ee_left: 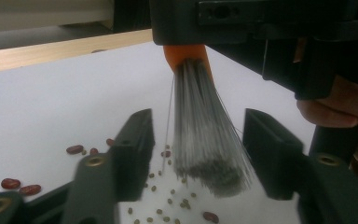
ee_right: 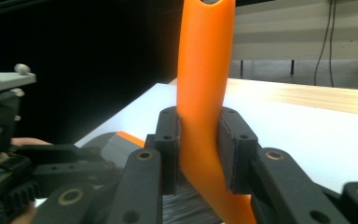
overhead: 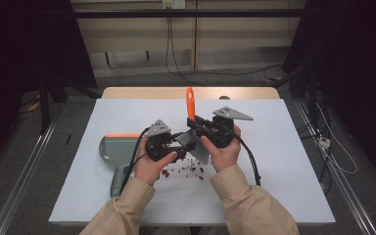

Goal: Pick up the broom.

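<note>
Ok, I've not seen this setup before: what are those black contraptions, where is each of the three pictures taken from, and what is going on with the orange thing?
No robot here: a person holds a hand-operated two-jaw gripper in each hand. The high view looks down on the white table; the other two pictures come from cameras riding on the grippers.

The right gripper is shut on the orange handle of a small brush, held upright. In the left gripper view, the left gripper is open, its jaws either side of the grey bristles without touching them.

Red beans and smaller green ones lie scattered on the table. A grey dustpan lies to the left.
</note>
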`<state>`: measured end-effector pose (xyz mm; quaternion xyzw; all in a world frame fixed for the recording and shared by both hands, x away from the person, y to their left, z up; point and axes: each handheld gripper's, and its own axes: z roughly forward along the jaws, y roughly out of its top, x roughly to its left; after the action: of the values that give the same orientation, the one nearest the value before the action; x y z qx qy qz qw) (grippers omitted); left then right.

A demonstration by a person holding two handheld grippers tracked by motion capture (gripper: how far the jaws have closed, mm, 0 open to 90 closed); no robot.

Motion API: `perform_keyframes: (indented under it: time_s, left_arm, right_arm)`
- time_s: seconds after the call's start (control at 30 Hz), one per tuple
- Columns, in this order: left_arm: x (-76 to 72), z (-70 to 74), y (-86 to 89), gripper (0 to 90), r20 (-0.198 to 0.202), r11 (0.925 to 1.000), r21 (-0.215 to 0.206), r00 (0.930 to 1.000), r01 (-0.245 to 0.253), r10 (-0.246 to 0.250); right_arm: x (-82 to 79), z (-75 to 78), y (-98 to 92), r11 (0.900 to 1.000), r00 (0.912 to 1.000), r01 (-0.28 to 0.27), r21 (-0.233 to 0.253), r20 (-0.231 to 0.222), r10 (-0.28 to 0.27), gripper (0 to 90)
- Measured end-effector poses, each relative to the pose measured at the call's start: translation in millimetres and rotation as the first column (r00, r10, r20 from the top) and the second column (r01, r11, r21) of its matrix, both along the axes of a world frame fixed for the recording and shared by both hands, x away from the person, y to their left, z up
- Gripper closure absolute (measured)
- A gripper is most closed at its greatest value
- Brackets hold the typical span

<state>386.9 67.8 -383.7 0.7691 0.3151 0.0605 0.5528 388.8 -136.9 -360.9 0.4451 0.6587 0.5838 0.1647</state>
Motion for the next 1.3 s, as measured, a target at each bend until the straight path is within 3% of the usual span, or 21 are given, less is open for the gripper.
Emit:
perform_keyframes:
  time_s: [0.03,0.13,0.27,0.47,0.63,0.77,0.93,1.3]
  left_arm:
    - [0.1,-0.3,0.8,48.9,-0.002,1.0,-0.004,1.0,-0.002,0.002]
    - [-0.3,0.0,3.4,75.3,-0.012,0.9996,-0.018,0.9997,0.021,-0.021]
    - [-1.0,1.6,6.4,83.0,-0.018,0.9994,-0.027,0.9996,0.023,-0.024]
    - [-1.7,2.9,8.7,84.2,-0.012,0.9994,-0.019,0.9995,0.028,-0.028]
    - [-1.0,2.9,11.3,84.4,-0.02,0.9993,-0.021,0.9993,0.032,-0.032]
    - [-0.2,4.7,15.3,84.4,-0.019,0.9994,-0.02,0.9994,0.027,-0.028]
    - [-0.5,6.2,17.9,84.3,-0.012,0.9995,-0.011,0.9995,0.03,-0.031]
    - [-1.1,5.8,15.2,84.4,-0.012,0.9987,0.007,0.9987,0.051,-0.051]
  right_arm:
    - [-0.1,0.1,1.3,1.0,1.0,-0.005,-0.001,0.002,0.005,72.0]
    - [-0.6,0.3,2.7,1.0,0.9999,-0.016,-0.002,0.006,0.016,72.0]
    - [-1.0,1.8,-0.2,0.999,0.9987,-0.051,0.018,0.008,0.051,71.8]
    - [-1.2,2.9,-6.7,0.995,0.9953,-0.097,0.023,0.01,0.096,69.8]
    - [-1.4,2.2,-17.1,0.992,0.9915,-0.128,0.024,0.031,0.127,51.4]
    - [-4.1,-1.7,-32.1,0.988,0.9873,-0.151,0.033,0.055,0.149,44.5]
    - [-9.3,-10.3,-46.0,0.978,0.9769,-0.208,0.026,0.055,0.206,42.7]
    - [-14.1,-27.4,-62.6,0.975,0.9729,-0.222,0.006,0.066,0.222,38.0]
